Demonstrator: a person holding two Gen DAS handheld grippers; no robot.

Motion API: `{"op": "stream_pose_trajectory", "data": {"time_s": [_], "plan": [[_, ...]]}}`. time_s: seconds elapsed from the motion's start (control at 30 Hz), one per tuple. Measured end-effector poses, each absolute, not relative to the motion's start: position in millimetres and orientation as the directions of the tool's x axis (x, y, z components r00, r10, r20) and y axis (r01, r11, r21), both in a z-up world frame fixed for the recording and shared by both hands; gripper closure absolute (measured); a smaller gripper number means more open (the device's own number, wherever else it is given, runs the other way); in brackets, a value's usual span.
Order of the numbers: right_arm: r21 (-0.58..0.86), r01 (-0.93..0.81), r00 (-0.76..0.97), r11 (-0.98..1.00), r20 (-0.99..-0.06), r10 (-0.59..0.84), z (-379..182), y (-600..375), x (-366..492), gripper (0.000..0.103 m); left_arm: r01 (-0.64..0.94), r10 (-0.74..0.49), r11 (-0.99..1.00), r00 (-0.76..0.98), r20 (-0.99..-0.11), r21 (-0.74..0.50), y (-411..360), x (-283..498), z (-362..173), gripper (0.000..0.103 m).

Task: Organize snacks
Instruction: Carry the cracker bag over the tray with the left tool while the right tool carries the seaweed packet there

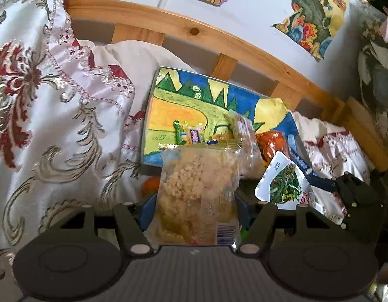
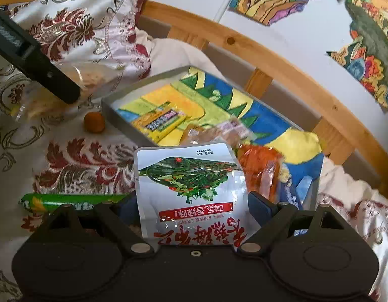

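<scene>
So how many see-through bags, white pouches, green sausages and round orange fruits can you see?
See-through bags: 2 (held bag, tray bag)
White pouch: 1
Green sausage: 1
Round orange fruit: 1
Total: 5

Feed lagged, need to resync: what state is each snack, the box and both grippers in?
Clear bag: upright, held in left gripper.
White pouch: upright between the jaws of right gripper.
Box: open, yellow packet inside.
Orange packet: lying in box.
Green stick: lying on bedspread.
</scene>
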State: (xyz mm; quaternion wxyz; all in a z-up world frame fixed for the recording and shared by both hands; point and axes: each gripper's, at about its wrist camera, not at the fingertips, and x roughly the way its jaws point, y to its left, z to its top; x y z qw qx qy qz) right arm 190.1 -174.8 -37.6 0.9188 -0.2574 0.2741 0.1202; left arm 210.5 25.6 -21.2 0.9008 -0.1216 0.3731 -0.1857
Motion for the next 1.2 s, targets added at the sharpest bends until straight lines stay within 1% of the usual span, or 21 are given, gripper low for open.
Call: {"op": "stream_pose_trajectory", "data": {"time_s": [0.1, 0.3, 0.5, 0.63, 0.83, 1.03, 1.13, 1.2], "plan": [[-0.417, -0.355, 0.834, 0.837, -0.547, 0.081, -29.4, -174.3, 199.3, 0.013, 0.245, -0.429, 0.899, 0.662, -0.614, -0.364, 19.8, 227.8, -15.9, 0.035], [-0.422, -0.35, 0.844, 0.836, -0.53, 0.085, -16.4, -172.3, 237.7, 0.013, 0.255, -0.416, 0.907, 0.672, -0.613, -0.336, -1.3, 282.0, -16.3, 0.035], [-0.41, -0.327, 0.835, 0.851, -0.547, 0.057, -8.7, -175.5, 300.8, 0.013, 0.226, -0.373, 0.926, 0.673, -0.638, -0.304, -13.6, 333.6, -28.4, 0.035], [-0.36, -0.29, 0.819, 0.887, -0.573, 0.035, -5.0, -182.0, 341.6, 0.012, 0.186, -0.354, 0.932, 0.653, -0.669, -0.312, -16.3, 361.0, -39.4, 0.035], [-0.321, -0.263, 0.784, 0.91, -0.62, 0.008, -9.5, -188.4, 383.2, 0.01, 0.151, -0.329, 0.941, 0.625, -0.708, -0.304, -25.3, 378.8, -54.1, 0.034], [-0.274, -0.243, 0.78, 0.931, -0.625, 0.019, -12.8, -195.5, 387.9, 0.005, 0.11, -0.334, 0.933, 0.617, -0.713, -0.342, -21.8, 379.3, -58.3, 0.022], [-0.253, -0.247, 0.773, 0.935, -0.634, 0.033, -12.2, -197.9, 383.7, 0.001, 0.096, -0.34, 0.927, 0.622, -0.705, -0.363, -16.1, 377.1, -52.9, 0.019], [-0.234, -0.248, 0.766, 0.94, -0.641, 0.042, -10.2, -198.7, 381.8, 0.001, 0.088, -0.341, 0.924, 0.629, -0.698, -0.372, -13.6, 376.2, -46.4, 0.018]]}}
